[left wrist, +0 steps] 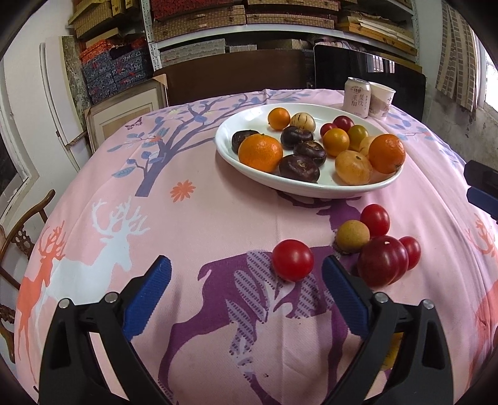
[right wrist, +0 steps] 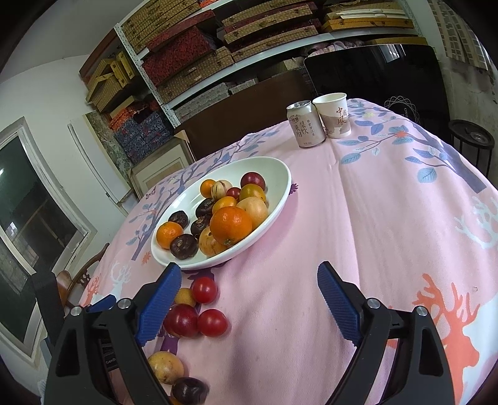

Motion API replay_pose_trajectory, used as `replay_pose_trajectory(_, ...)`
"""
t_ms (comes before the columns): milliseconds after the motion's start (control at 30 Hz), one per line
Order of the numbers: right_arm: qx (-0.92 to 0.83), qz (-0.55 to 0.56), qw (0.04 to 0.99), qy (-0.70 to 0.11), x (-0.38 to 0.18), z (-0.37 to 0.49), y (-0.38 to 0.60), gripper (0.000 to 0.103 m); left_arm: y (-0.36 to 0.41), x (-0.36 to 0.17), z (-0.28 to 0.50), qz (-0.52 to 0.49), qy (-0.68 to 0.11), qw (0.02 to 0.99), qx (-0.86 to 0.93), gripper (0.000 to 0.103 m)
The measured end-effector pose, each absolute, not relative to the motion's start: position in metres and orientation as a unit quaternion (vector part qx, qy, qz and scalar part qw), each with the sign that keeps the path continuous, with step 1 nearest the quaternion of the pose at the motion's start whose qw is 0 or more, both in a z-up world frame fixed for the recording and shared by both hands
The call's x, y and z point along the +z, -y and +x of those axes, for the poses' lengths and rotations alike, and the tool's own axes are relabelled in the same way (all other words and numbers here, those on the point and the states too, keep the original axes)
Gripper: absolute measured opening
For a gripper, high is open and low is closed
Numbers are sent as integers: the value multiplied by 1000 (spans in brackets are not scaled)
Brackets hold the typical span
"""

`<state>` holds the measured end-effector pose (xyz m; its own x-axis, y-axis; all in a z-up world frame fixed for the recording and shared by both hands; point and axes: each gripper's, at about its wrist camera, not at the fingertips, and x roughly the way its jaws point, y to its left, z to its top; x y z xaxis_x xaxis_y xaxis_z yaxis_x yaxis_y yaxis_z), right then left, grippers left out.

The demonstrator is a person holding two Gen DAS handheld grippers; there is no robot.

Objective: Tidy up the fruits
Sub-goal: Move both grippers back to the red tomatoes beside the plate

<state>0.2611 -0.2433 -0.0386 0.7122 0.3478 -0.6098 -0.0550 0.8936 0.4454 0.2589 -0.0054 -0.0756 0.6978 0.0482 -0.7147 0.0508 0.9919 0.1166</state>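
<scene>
A white oval plate (left wrist: 230, 155) (right wrist: 280, 187) holds oranges, dark water chestnuts, yellow and red fruits. Loose on the pink cloth lie a red cherry tomato (left wrist: 292, 260), a tan round fruit (left wrist: 352, 235), a dark red plum (left wrist: 382, 261) and two more red tomatoes (left wrist: 375, 219). My left gripper (left wrist: 246, 274) is open, the cherry tomato lying just ahead between its fingertips. My right gripper (right wrist: 249, 280) is open and empty near the plate's front edge; loose tomatoes (right wrist: 204, 289), a plum (right wrist: 180, 321), a yellow fruit (right wrist: 165, 367) and a dark chestnut (right wrist: 190, 390) lie by its left finger.
A drink can (left wrist: 357, 97) (right wrist: 305, 124) and a paper cup (left wrist: 381, 100) (right wrist: 334, 115) stand at the table's far side. Shelves of boxes (left wrist: 249, 18) fill the back wall. A wooden chair (left wrist: 18, 240) stands at the left.
</scene>
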Motion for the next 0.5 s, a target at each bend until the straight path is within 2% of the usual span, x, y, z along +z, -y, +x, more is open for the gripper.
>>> replay_pose_trajectory(500,112,198,900,-372,-41,263,241,90,6,-74,260,49,-384,922,-28,95)
